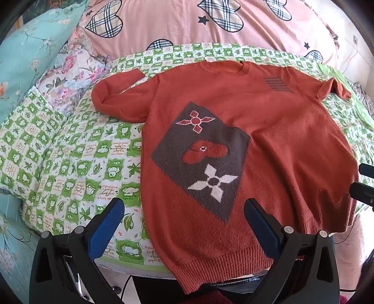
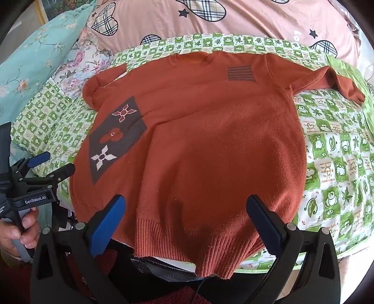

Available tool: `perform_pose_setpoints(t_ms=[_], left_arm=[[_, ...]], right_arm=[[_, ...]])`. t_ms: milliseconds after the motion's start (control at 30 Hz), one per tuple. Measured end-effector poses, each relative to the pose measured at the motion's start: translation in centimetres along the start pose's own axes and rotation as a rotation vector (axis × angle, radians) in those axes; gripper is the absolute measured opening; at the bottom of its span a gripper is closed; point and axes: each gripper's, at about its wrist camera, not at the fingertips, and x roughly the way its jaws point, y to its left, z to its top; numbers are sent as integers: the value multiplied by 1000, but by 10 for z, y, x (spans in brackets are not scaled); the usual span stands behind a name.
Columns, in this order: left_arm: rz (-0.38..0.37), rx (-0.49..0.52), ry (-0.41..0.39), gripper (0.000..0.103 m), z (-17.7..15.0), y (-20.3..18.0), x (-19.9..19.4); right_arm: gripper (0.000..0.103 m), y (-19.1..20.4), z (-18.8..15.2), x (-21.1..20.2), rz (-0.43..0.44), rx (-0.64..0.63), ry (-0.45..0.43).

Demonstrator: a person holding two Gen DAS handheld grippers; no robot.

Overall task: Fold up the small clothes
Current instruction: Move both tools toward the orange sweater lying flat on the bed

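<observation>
My left gripper (image 1: 184, 224) and right gripper (image 2: 185, 222) both hang wide open, empty. The sweater (image 2: 210, 145) looks soft, floppy, light; I'd pinch its near ribbed hem (image 2: 210, 247) corners.

green frog sheet (image 1: 77, 168), pink heart duvet (image 1: 163, 21).

Orange sweater (image 2: 210, 145) lies front-up and spread flat on a green-and-white checked sheet (image 2: 336, 154), ribbed hem nearest the camera and hanging over the near edge. Grey patch (image 2: 114, 138) with three flower shapes on its left side; small striped block (image 2: 240, 73) near the collar. Both sleeves out to the sides. Right gripper (image 2: 185, 219) over the hem, blue-padded fingers (image 2: 106, 228) wide apart, holding nothing. Left gripper (image 2: 50, 164) at far left, a hand (image 2: 17, 230) on its handle. Pink quilt (image 2: 233, 21) with plaid hearts behind.
</observation>
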Motion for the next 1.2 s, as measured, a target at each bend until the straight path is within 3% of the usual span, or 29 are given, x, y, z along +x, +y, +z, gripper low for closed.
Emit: perform_pose_setpoints(t_ms=[300, 667, 900, 1200], left_arm=[[12, 2, -3, 102, 0, -4, -6], [-37, -7, 10, 102, 1, 0, 5], [8, 39, -14, 102, 1, -4, 7], [-39, 22, 5, 102, 5, -4, 14]], right_arm=[[103, -5, 0, 0, 3, 1, -6], [103, -3, 5, -3, 8, 5, -16], [103, -6, 6, 0, 5, 14, -4], [103, -17, 5, 4, 48, 62, -22]])
